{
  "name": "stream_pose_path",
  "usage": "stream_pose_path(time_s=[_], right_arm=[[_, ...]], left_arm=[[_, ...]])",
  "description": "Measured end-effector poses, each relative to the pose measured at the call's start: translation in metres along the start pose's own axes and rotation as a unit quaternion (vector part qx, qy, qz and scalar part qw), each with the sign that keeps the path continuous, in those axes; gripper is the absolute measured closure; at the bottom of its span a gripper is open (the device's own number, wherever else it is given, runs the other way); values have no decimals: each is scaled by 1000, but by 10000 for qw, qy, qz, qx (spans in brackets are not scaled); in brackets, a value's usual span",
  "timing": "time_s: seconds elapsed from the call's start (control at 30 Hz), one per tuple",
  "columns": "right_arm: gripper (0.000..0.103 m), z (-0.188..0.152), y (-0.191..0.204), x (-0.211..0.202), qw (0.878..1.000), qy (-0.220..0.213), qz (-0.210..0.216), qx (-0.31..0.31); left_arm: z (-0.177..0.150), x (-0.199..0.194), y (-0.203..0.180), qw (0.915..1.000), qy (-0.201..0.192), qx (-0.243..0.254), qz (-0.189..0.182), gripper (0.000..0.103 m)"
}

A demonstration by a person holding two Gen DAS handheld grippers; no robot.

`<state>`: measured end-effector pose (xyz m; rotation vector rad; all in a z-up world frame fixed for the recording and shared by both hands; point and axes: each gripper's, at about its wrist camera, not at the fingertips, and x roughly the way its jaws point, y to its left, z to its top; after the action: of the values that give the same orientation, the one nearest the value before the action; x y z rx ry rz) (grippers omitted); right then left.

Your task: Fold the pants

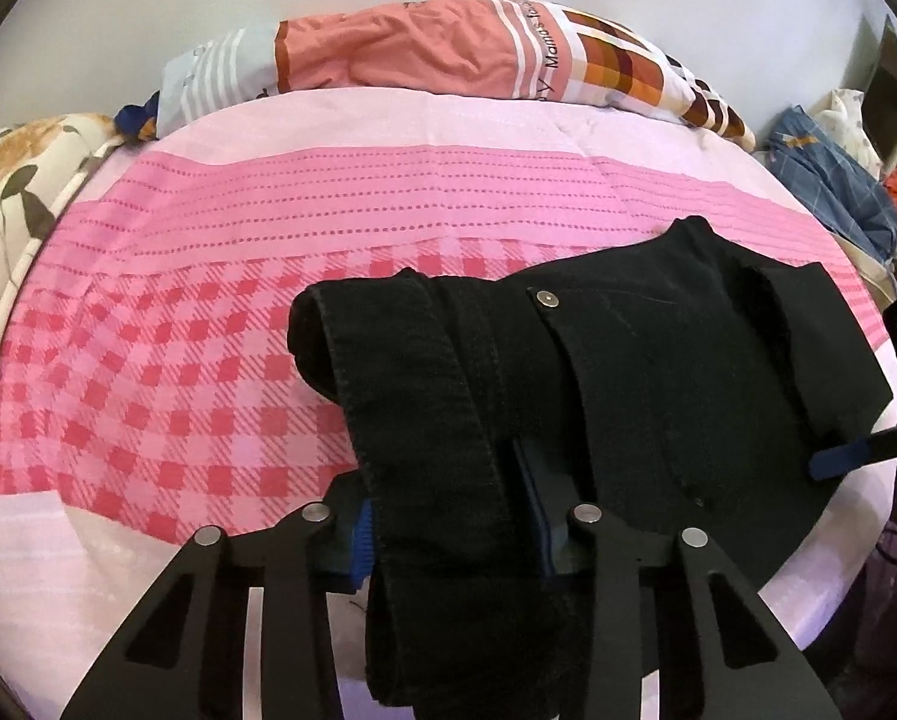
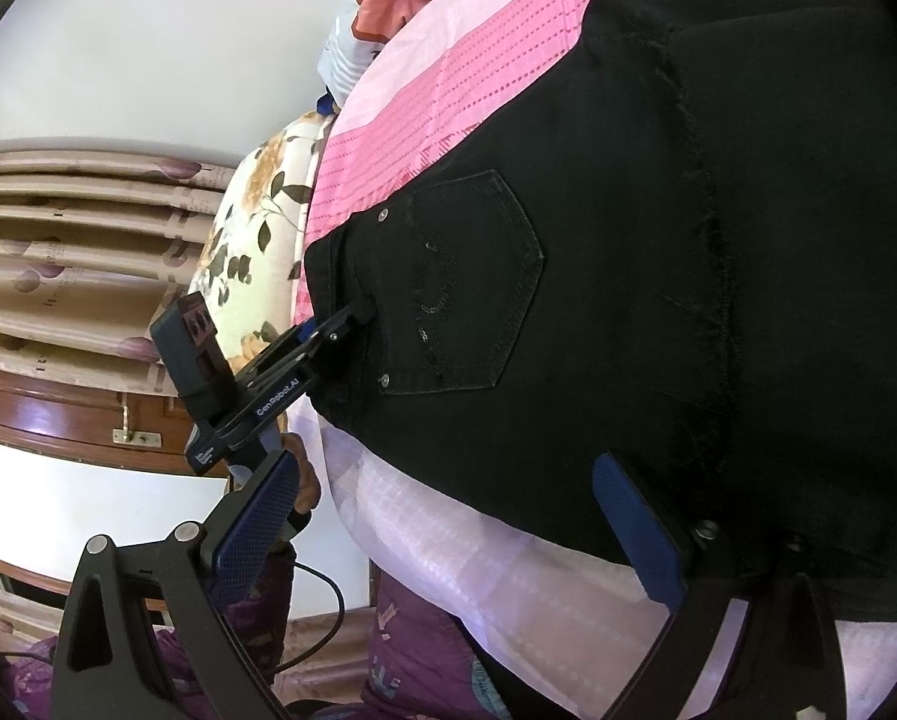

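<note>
The left gripper point(image 1: 454, 531) pinches the waistband of the black pants point(image 1: 658, 360) on the bed point(image 1: 148, 360). The right gripper point(image 2: 448, 528) is wide open, holding nothing, so the far side could sag and wrinkle.

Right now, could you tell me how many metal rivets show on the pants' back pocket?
2 rivets on the back pocket: one at its upper left corner, one at its lower left. None appears hidden.
</note>
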<state>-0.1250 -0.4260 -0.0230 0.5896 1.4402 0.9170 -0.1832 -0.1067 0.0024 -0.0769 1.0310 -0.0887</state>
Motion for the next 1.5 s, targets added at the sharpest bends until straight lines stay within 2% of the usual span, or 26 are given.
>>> stream_pose_path(time_s=[0.1,0.23,0.33,0.43,0.47,0.57,0.63,0.77,0.83,0.87,0.9,0.97,1.0,1.23,1.4,1.5], right_arm=[[5,0,0,0,10000,-7,14,3],[5,0,0,0,10000,-35,71,19],[5,0,0,0,9999,-37,90,27],[5,-1,0,1,9999,-45,100,37],[5,-1,-1,0,9999,-54,106,44],[5,-1,0,1,9999,-65,103,60],[5,-1,0,1,9999,-74,94,73],[5,-3,-1,0,9999,-95,91,90],[5,-3,-1,0,9998,-106,104,105],[5,-2,-3,-1,9998,-102,116,109],[5,-2,-2,-1,9998,-94,127,114],[5,-1,-2,1,9998,-72,185,99],[5,0,0,2,9997,-58,223,83],[5,4,31,20,9970,182,604,-450],[5,-1,76,51,9867,496,667,-1400],[5,-2,90,67,9831,614,776,-1538]], left_arm=[[0,-2,1,10000,3,-44,-35,65],[1,-3,9,9993,41,-221,-291,65],[4,2,25,9962,148,-370,-769,63],[4,8,39,9905,328,-459,-1256,52],[3,15,44,9862,520,-500,-1492,40],[5,22,56,9741,596,-730,-2057,32],[9,24,55,9724,625,-655,-2152,31],[12,27,32,9750,708,-487,-2048,35],[14,25,29,9741,685,-633,-2060,37],[14,23,30,9712,630,-824,-2146,42],[15,20,34,9685,552,-1014,-2205,54],[15,13,45,9641,429,-1334,-2257,69],[14,8,47,9621,373,-1427,-2296,71],[21,-18,26,9604,312,-1392,-2394,72],[28,-24,11,9630,432,-1375,-2276,72],[32,-26,3,9630,504,-1445,-2219,72]])
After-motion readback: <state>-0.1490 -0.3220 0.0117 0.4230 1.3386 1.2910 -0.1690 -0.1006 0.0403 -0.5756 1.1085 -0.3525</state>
